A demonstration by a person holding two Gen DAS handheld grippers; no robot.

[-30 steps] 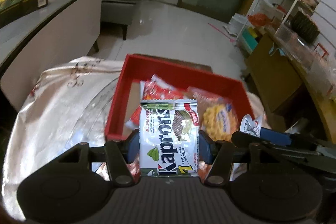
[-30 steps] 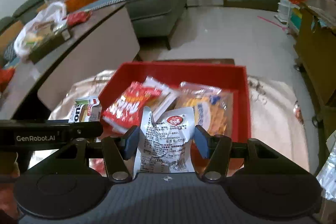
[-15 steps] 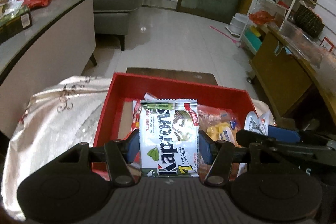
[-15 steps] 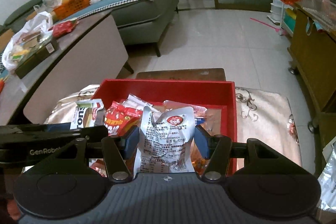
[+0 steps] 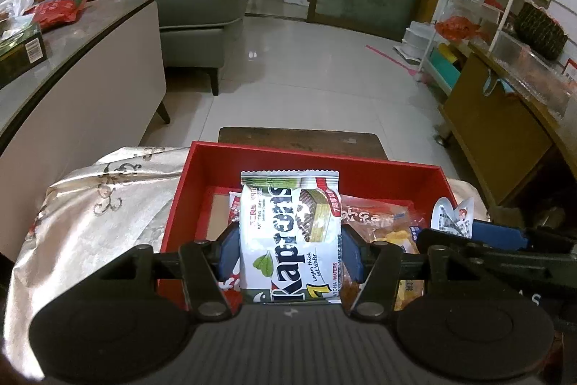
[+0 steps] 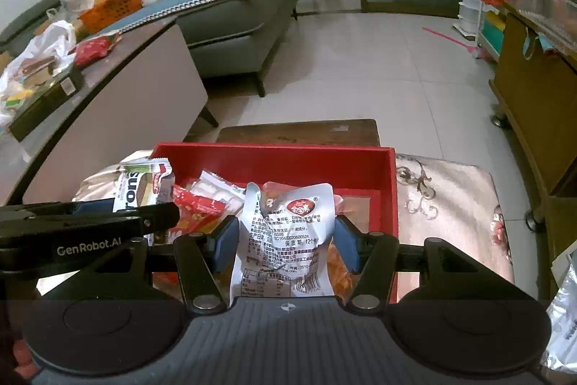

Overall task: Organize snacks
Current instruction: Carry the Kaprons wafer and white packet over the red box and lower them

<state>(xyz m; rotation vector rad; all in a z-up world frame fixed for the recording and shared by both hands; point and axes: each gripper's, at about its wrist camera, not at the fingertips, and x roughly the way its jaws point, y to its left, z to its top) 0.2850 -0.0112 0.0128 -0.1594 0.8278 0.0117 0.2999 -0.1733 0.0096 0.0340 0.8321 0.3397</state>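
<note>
— Where can you get into the red box [image 5: 360,165]?
— Along its far wall and in its left far corner, bare floor shows.
— What blocks you?
— Snack packets [image 6: 202,201] crowd the near middle, and the other gripper [image 5: 479,240] lies across the right near corner.

2 wrist fisheyes, side by side, close above shared red tray [image 5: 202,165] [image 6: 391,190]

Each tool [image 5: 290,253] is matte black with blue finger pads [image 5: 229,251], silver pivot screws, "GenRobot.AI" lettering.
</note>
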